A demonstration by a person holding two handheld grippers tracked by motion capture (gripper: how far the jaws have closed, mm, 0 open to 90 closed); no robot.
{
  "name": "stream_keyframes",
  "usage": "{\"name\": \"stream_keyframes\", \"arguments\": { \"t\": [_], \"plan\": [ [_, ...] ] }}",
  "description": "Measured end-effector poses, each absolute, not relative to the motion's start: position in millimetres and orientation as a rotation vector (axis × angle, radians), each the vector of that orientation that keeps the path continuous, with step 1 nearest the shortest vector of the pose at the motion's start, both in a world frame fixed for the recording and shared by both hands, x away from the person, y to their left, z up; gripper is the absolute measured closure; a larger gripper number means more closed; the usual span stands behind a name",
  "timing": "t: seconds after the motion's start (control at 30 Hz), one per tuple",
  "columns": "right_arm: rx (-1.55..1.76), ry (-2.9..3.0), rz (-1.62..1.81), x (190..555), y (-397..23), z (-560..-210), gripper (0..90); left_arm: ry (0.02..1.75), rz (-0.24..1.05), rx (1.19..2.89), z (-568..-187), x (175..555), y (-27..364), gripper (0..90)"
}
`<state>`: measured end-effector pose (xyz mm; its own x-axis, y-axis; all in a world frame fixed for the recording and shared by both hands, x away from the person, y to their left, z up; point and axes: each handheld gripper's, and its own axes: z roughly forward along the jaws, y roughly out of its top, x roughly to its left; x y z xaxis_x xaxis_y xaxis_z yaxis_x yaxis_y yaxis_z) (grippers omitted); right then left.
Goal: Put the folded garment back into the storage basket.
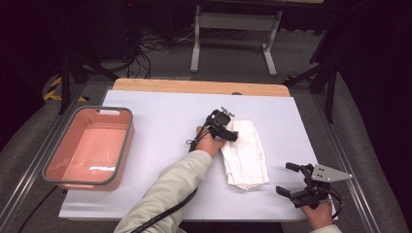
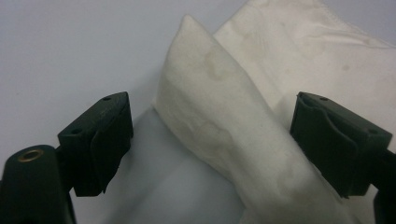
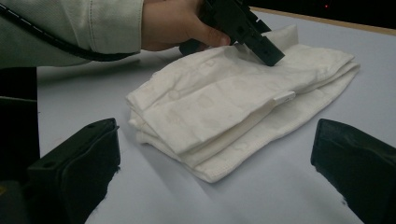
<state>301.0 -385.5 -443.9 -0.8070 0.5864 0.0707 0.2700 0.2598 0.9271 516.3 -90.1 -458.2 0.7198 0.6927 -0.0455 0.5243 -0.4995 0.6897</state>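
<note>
Left gripper [image 1: 232, 127]: yours, jaws spread astride cloth [image 1: 245, 155] fold.
Right gripper [image 1: 290, 179]: spread, near desk [image 1: 160, 121] edge.

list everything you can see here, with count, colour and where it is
folded cloth: 1, white, on the table right of centre
tub: 1, pink with a grey rim, nothing inside, at the table's left
table: 1, white top with a wooden far edge, centre
desk frame: 1, pale grey, on the floor beyond the table
cables: several, black, on the floor at the back
sleeve: 1, pale, on the left forearm
left tongs: 1, black, open, jaws either side of the cloth's raised far-left corner
right tongs: 1, black with a grey plate, open, near the table's near right corner
</note>
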Motion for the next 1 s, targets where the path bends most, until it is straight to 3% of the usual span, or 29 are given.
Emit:
{"name": "stream_keyframes", "arguments": {
  "t": [0.4,0.53,0.57,0.6,0.8,1.0],
  "plan": [
    [0.790,2.237,1.564,301,-386,-444,2.0,0.922,0.299,2.225,-454,511,-95,29.6],
    [0.787,2.237,1.560,301,-385,-444,2.0,0.927,0.289,2.234,-452,509,-97,40.0],
    [0.786,2.242,1.554,301,-385,-444,2.0,0.924,0.283,2.238,-451,508,-97,46.2],
    [0.786,2.242,1.554,301,-385,-444,2.0,0.922,0.280,2.239,-451,507,-98,46.2],
    [0.786,2.240,1.549,301,-384,-444,2.0,0.898,0.245,2.255,-448,503,-102,70.6],
    [0.787,2.240,1.549,301,-384,-444,2.0,0.890,0.223,2.247,-449,503,-102,74.8]
  ]
}}
